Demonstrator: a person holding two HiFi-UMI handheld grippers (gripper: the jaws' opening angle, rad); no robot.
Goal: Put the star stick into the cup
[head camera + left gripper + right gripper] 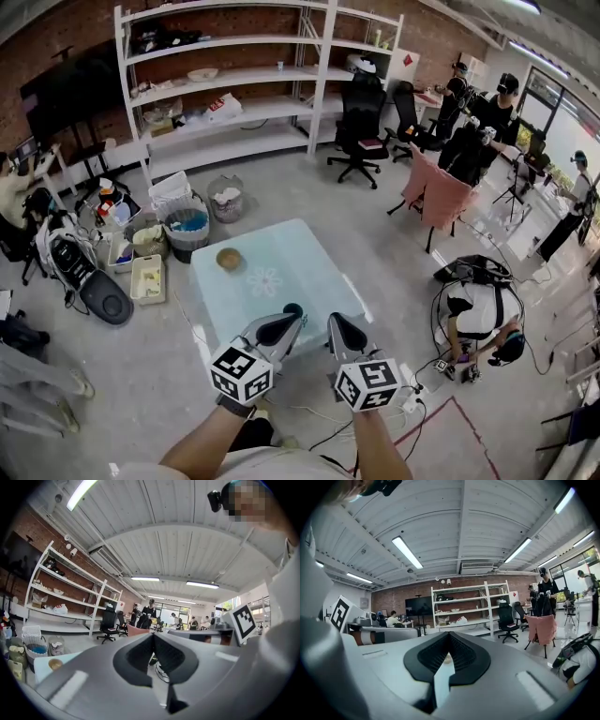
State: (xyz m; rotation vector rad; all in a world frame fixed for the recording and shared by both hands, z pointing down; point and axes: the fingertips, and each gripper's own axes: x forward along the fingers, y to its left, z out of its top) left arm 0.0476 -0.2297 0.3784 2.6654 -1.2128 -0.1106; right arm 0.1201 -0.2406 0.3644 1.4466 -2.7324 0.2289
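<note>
A brown cup [229,259] stands near the far left corner of the small pale-blue table [309,272]; it also shows as the brown cup [55,663] low on the left of the left gripper view. A pale star-like shape [265,280] lies at the table's middle; I cannot tell whether it is the star stick or a print. My left gripper [286,323] and right gripper [339,325] hover side by side over the table's near edge, both shut and holding nothing. The left gripper [153,634] and right gripper [449,634] show their jaws closed together.
A small dark round thing [292,307] sits just past the left gripper's tip. Bins and baskets [187,230] crowd the floor beyond the table's far left. White shelving [225,84] lines the back wall. A person crouches on the floor at the right [483,319], among cables.
</note>
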